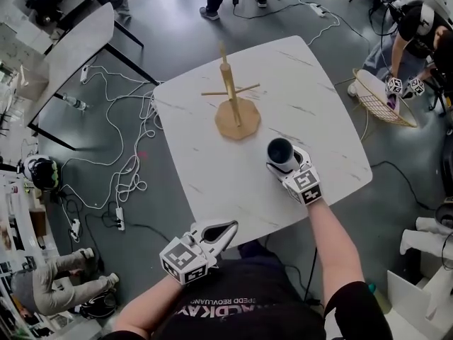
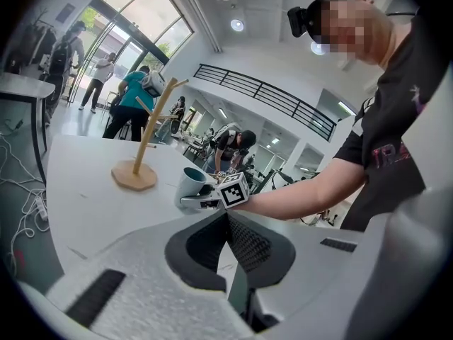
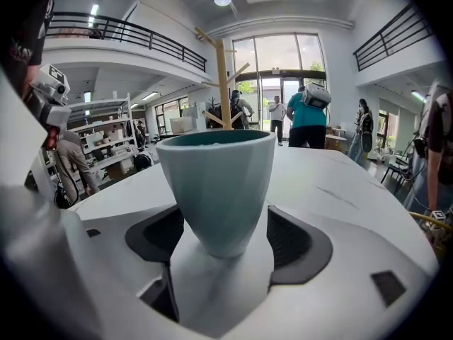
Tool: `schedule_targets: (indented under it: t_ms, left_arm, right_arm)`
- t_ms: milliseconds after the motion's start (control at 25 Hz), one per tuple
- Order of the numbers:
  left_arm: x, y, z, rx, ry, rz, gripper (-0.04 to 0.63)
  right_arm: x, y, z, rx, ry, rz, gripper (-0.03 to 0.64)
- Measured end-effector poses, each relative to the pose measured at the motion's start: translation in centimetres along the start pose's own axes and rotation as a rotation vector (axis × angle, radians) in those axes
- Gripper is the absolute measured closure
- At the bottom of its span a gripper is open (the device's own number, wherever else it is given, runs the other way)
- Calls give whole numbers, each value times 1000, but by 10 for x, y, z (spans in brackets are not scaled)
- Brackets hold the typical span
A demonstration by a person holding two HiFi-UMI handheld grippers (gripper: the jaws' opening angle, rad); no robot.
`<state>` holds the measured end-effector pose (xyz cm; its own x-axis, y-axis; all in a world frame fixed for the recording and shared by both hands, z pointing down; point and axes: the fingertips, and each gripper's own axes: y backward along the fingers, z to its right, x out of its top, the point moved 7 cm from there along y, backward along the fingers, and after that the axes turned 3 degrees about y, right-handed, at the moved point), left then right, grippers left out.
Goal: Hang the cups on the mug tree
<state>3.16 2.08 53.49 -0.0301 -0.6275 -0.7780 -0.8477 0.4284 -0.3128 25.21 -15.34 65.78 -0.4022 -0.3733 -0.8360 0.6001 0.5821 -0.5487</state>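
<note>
A wooden mug tree (image 1: 230, 91) with bare pegs stands on the white marble table (image 1: 318, 119), towards its far side. A pale teal cup (image 1: 281, 152) stands upright on the table, to the near right of the tree. My right gripper (image 1: 285, 160) is open around the cup, and its pads (image 3: 297, 236) stand clear of the cup's (image 3: 216, 183) narrow base on both sides. The tree (image 3: 224, 83) rises behind the cup in the right gripper view. My left gripper (image 1: 230, 227) is shut on nothing at the table's near edge, pointing at the cup (image 2: 190, 184) and the tree (image 2: 145, 151).
Cables (image 1: 120, 168) lie over the floor left of the table. A grey table (image 1: 71, 48) stands at the far left. At the far right, a wicker basket (image 1: 382, 101) sits by a person using other grippers. More people stand in the background.
</note>
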Motion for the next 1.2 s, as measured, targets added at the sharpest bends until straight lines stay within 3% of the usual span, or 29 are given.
schedule_targets:
  t_ms: [680, 1200]
  left_arm:
    - [-3, -3, -12, 25, 23, -17, 601]
    - [5, -11, 1, 5, -4, -1, 601]
  right_arm:
    - [-1, -27, 2, 23, 7, 18, 272]
    - [2, -22, 1, 30, 27, -80, 275]
